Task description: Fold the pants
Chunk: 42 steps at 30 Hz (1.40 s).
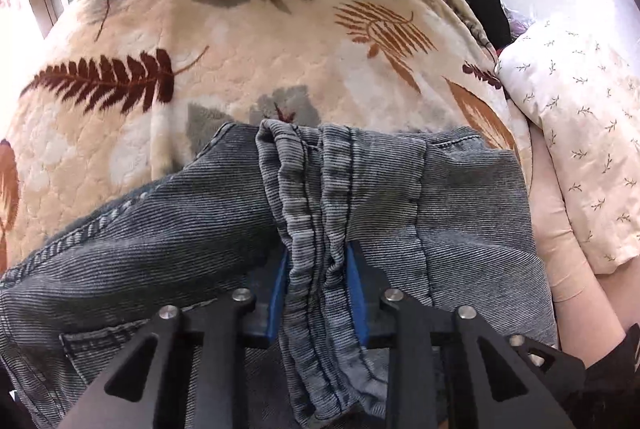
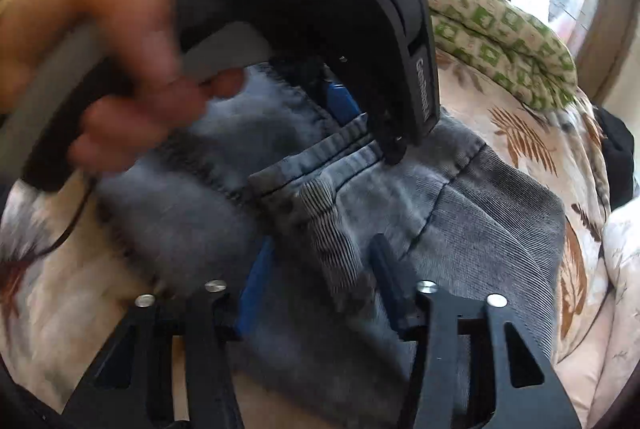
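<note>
My left claw (image 1: 318,269) pinches the jeans' (image 1: 160,249) bunched waistband; my right claw (image 2: 320,257), toward five o'clock, straddles a fold, grip unclear.

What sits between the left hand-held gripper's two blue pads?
In the left wrist view, a bunched hem fold of the grey pants runs between the left hand-held gripper pads.

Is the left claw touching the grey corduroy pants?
Touching. The left wrist view shows the left claw with both blue pads pressed against a bunched fold of grey corduroy pants.
</note>
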Each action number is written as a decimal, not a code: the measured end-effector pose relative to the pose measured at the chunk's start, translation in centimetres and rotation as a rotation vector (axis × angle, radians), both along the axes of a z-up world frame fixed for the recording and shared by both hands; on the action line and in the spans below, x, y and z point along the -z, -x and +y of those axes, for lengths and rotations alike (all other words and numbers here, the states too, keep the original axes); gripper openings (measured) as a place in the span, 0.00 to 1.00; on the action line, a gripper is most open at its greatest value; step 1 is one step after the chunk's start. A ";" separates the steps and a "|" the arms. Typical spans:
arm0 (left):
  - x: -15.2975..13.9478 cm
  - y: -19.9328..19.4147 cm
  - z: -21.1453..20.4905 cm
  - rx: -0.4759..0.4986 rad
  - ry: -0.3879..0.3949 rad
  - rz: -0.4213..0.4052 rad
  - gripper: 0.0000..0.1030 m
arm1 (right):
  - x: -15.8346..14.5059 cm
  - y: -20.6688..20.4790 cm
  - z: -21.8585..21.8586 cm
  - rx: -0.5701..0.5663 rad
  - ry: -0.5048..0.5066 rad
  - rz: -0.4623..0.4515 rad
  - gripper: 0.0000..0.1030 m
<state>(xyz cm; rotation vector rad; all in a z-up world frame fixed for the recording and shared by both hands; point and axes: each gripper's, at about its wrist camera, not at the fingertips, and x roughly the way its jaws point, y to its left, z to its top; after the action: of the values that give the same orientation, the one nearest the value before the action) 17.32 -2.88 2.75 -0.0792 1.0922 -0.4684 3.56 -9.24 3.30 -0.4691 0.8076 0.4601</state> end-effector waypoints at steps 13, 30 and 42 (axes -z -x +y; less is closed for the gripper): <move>-1.3 4.8 3.7 -0.029 0.079 -0.005 0.17 | -2.9 2.5 -0.8 -0.074 -0.078 0.060 0.19; -0.8 7.9 2.4 0.030 0.121 -0.056 0.30 | -5.3 1.2 -8.0 0.275 -0.301 0.079 0.45; 0.1 10.8 3.6 0.029 0.099 -0.083 0.29 | -3.9 1.4 -9.0 0.318 -0.289 0.066 0.48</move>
<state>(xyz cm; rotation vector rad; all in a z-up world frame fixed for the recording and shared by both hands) 6.51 0.71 2.69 -0.1300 0.9896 -0.5470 2.16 -18.23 7.25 -0.0544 0.8455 0.2903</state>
